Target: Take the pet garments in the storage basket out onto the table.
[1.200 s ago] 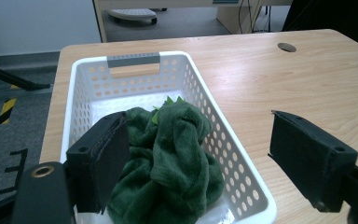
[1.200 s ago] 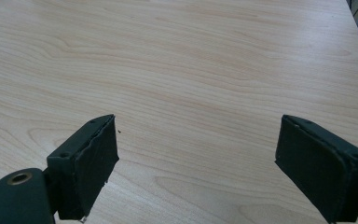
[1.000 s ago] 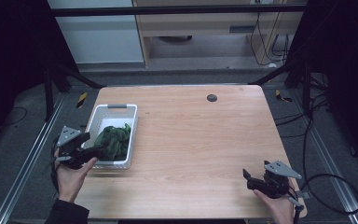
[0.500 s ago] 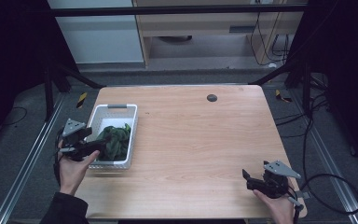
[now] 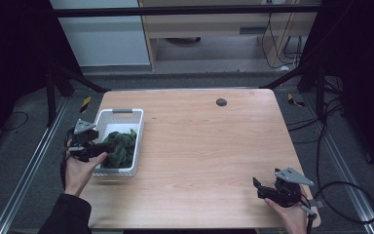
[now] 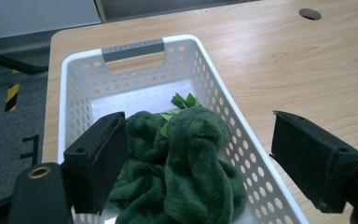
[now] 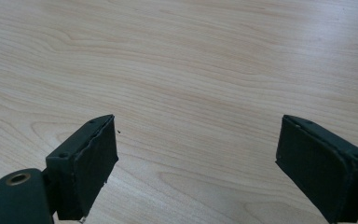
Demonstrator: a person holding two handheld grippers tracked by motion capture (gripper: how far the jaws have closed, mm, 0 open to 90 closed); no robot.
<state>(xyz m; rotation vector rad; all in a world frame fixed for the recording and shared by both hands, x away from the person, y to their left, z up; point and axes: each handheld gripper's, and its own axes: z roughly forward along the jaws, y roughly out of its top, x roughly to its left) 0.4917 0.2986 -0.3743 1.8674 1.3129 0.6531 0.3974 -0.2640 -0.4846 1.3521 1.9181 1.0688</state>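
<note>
Green cloth [image 6: 182, 163] bunched in white basket [image 6: 135, 44] (near end cut off), left gripper [image 6: 205, 163] wide apart above.

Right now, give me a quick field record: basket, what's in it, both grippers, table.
basket: white perforated basket, left side of table, grey handle at far end
contents: green cloth, bunched in the near half
left gripper: open, fingers either side of the cloth, above it, right finger over the basket's rim
right gripper: open, over bare wood at the near right corner
table: wooden table, dark round hole near far edge
</note>
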